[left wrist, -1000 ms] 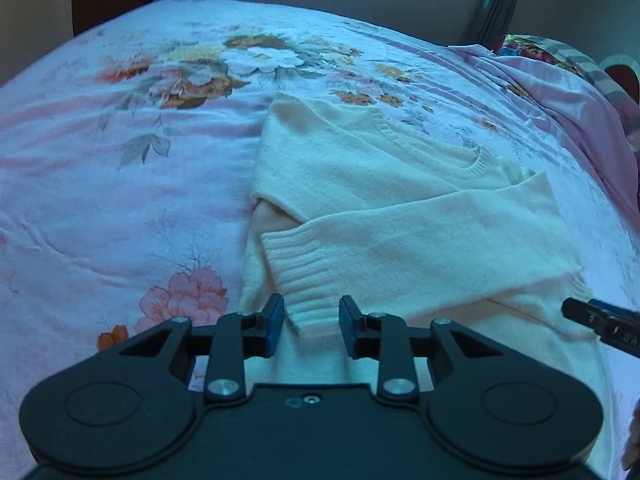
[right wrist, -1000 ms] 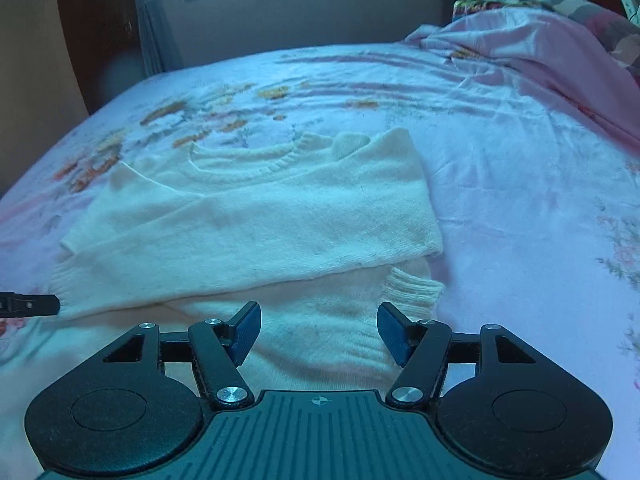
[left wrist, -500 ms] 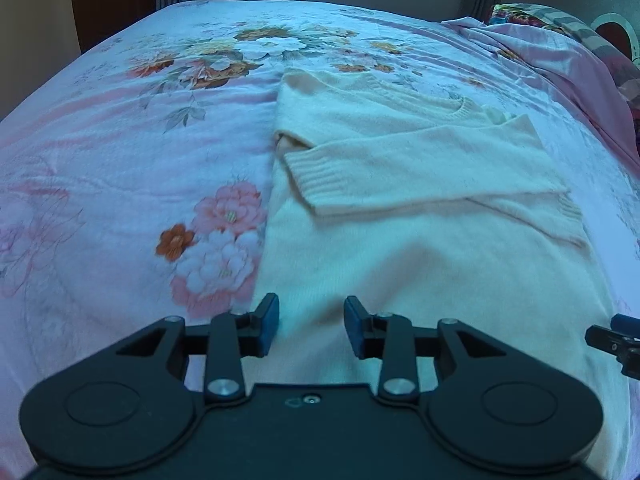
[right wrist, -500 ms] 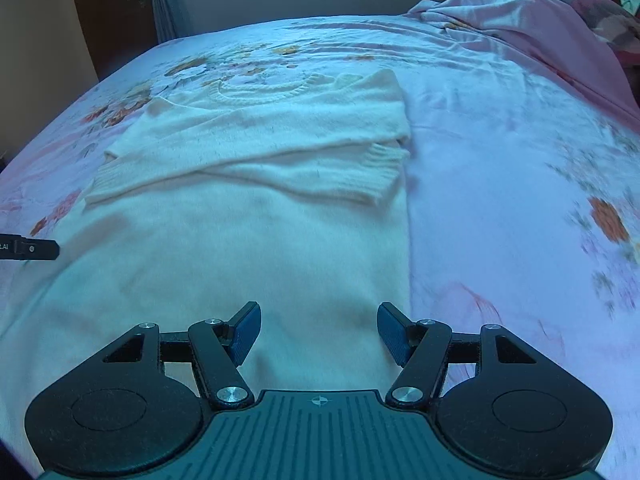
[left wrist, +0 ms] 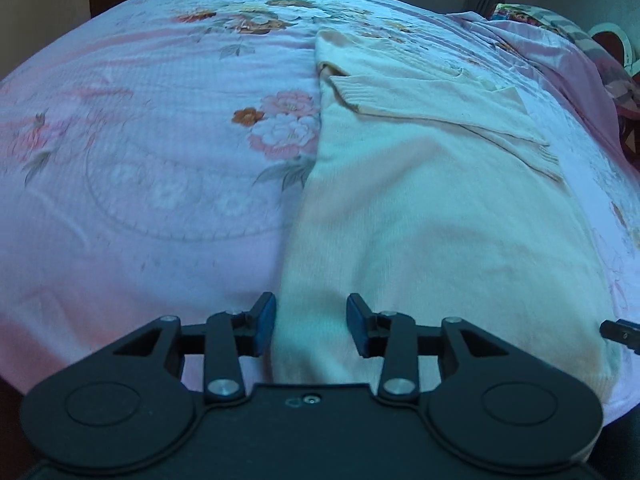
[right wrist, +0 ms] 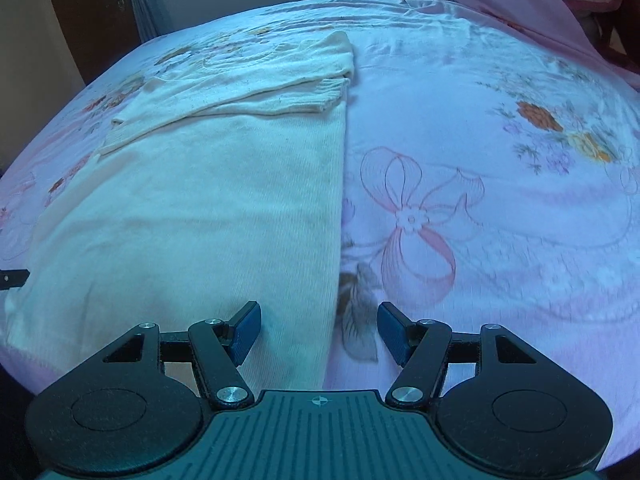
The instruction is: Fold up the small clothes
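Both grippers have pulled back toward the near edge of the bed [left wrist: 140,184], so more of the sweater's body now shows ahead of them. Left gripper [left wrist: 311,330] and right gripper [right wrist: 318,332] hover with fingers apart, holding nothing, at the sweater's [left wrist: 420,216] bottom corners. That cream sweater lies flat on the floral bedspread, both sleeves folded across its chest.
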`<state>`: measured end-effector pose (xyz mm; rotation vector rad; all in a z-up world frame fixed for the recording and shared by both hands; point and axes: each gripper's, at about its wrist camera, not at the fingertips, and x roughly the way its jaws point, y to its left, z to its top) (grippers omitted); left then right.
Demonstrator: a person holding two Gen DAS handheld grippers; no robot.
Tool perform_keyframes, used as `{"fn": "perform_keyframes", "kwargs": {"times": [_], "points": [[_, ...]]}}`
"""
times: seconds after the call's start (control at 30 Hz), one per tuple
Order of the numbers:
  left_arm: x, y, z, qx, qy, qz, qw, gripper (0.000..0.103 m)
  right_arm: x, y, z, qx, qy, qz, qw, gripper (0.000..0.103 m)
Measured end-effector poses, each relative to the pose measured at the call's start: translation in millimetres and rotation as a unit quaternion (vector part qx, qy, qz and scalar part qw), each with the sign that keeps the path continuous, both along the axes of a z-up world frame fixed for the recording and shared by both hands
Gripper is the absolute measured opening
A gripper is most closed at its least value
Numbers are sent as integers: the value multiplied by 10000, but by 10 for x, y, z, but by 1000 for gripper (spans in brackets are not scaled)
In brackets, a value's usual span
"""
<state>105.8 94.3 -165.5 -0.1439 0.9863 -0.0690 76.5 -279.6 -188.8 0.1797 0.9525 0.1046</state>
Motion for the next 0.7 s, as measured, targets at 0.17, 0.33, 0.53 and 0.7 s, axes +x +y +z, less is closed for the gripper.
{"fn": "perform_keyframes", "kwargs": {"times": [0.17,0.33,0.53,0.7], "points": [[-192,83,-39,-229,130,93,9996,37,-210,37,-3,171,50,-10,9998,64],[-309,148,-109,-450,280,74,9986,35,-342,44,-36,303,146,-17,9994,64],[-325,285,-205,-1219,554,124,9909,11,-419,19,-72,605,343,-19,9976,64],[-330,295,-184,-1490,457,54,9878,6,-432,-2,-106,991,528,53,9937,7]]}}
